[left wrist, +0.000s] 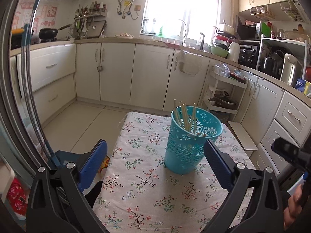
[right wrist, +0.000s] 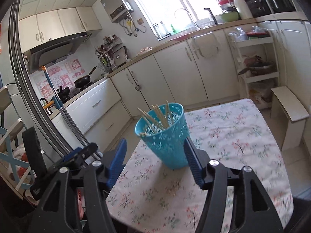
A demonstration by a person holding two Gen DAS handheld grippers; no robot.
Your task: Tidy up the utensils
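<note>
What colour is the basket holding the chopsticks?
Turquoise blue, with cut-out flower patterns. The basket shows best in the left wrist view.

One teal basket (left wrist: 191, 141) on one floral tablecloth (left wrist: 147, 190), holding roughly six chopsticks (left wrist: 184, 114); exact count unclear.

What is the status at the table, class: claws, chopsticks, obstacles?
Left claw open, empty. Right claw open, empty. Chopsticks upright in teal basket on floral tablecloth. Nothing in the way.

Perforated plastic basket (left wrist: 189, 143), apparently wooden chopsticks (left wrist: 184, 114)
</note>
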